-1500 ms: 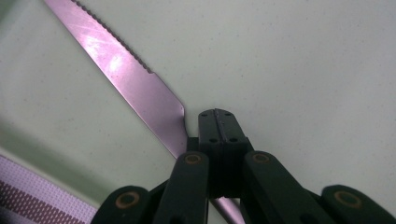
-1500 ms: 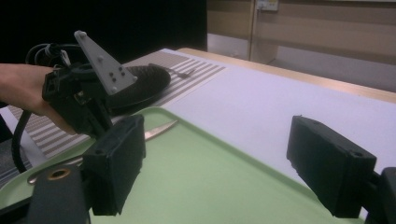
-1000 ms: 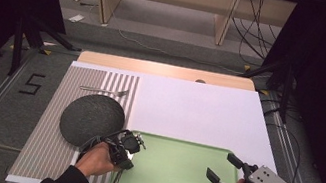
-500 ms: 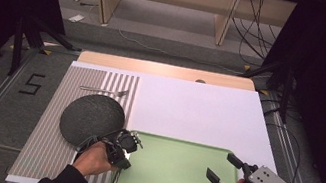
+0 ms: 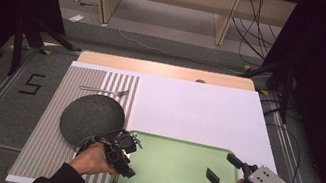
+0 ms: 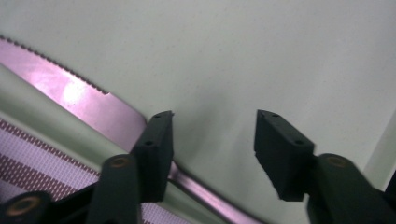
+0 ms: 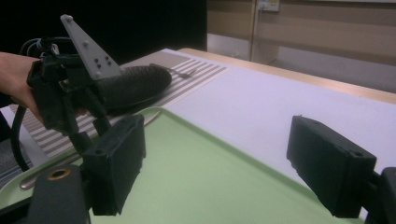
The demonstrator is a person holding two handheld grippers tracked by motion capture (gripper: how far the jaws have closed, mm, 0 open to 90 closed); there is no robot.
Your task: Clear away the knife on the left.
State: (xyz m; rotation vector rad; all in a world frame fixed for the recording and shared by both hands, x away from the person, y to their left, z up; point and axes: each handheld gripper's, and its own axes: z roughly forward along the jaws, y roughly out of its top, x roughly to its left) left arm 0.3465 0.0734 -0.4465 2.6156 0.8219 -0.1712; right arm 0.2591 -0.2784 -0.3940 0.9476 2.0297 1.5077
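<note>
My left gripper (image 5: pixel 125 162) points down at the left edge of the green tray (image 5: pixel 176 180). Its jaws have just been opening and now stand apart (image 6: pixel 215 114) with only bare tray (image 6: pixel 261 56) between the pads. A serrated table knife (image 6: pixel 88 105) lies along the tray's sloping rim and passes under the left jaw. My right gripper (image 5: pixel 219 165) hovers open over the tray's right side, nothing between its fingers (image 7: pixel 215 126). The right gripper view shows the left hand and its gripper (image 7: pixel 65 93) across the tray.
A dark round plate (image 5: pixel 93 117) sits on the striped mat (image 5: pixel 48 142) just behind my left hand. A fork (image 5: pixel 105 91) lies farther back on the mat. A white sheet (image 5: pixel 198 113) covers the table beyond the tray.
</note>
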